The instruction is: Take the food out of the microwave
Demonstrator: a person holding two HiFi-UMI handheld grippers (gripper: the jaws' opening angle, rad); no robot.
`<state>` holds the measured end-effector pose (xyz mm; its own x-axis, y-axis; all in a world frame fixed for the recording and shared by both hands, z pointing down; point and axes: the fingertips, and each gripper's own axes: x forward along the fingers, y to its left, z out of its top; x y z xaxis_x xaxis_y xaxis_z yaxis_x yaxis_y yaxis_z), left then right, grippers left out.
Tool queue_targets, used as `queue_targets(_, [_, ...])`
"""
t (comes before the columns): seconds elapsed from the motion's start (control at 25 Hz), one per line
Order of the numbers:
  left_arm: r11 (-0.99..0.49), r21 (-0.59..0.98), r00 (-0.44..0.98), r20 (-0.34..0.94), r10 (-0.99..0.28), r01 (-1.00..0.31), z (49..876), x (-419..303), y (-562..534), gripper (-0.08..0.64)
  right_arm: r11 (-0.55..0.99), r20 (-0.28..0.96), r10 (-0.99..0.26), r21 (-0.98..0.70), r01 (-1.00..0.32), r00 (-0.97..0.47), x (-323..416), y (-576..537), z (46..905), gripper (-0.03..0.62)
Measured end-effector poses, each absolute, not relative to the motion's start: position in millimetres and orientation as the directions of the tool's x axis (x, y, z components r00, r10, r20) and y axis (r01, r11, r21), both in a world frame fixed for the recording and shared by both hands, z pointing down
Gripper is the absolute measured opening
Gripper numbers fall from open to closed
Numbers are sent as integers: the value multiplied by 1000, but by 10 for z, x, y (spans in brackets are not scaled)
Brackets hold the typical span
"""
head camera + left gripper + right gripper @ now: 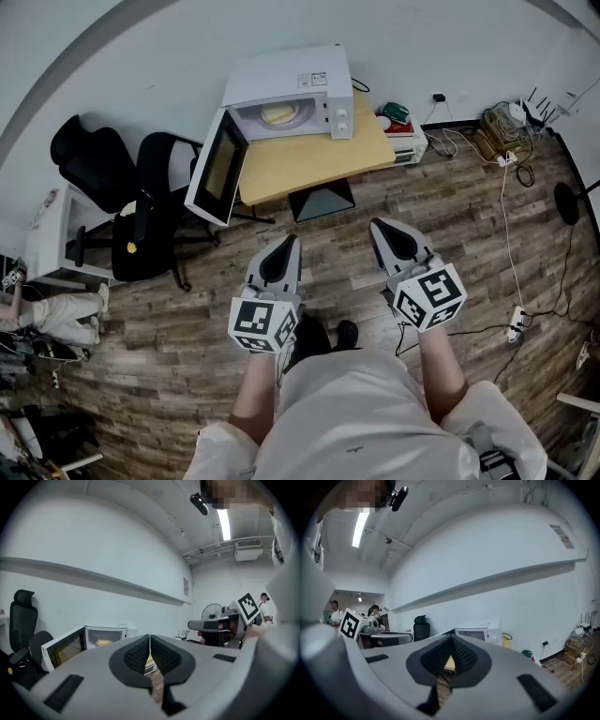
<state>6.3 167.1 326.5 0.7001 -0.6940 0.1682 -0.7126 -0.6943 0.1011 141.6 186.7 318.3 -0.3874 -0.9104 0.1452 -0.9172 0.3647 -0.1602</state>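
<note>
A white microwave (291,94) stands on a small wooden table (314,155), its door (217,169) swung wide open to the left. Inside sits yellow food on a plate (278,114); the same yellow food (104,642) shows in the left gripper view. My left gripper (287,242) and right gripper (379,225) are held side by side well short of the table, both shut and empty. In the left gripper view the jaws meet at the left gripper (150,636); in the right gripper view the right gripper (451,638) points toward the microwave (480,631).
Two black office chairs (141,202) stand left of the open door. A white cabinet (56,234) is further left. Cables and a power strip (515,323) run over the wood floor at right, with boxes (403,131) by the wall behind the table.
</note>
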Motion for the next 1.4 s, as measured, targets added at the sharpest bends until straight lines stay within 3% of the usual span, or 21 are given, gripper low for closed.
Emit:
queue_targets(1.08, [-685,99,689,184,-700,-722,3346,-161,1839,9,379,161,-900,-170,-910,-405,1139,1958,3286,-2])
queue_targets(1.4, [-692,95,696,175,-697,-716,3331,-355,1563,12,408,162,-889,-143,-902,-428,853,1699,3225,34])
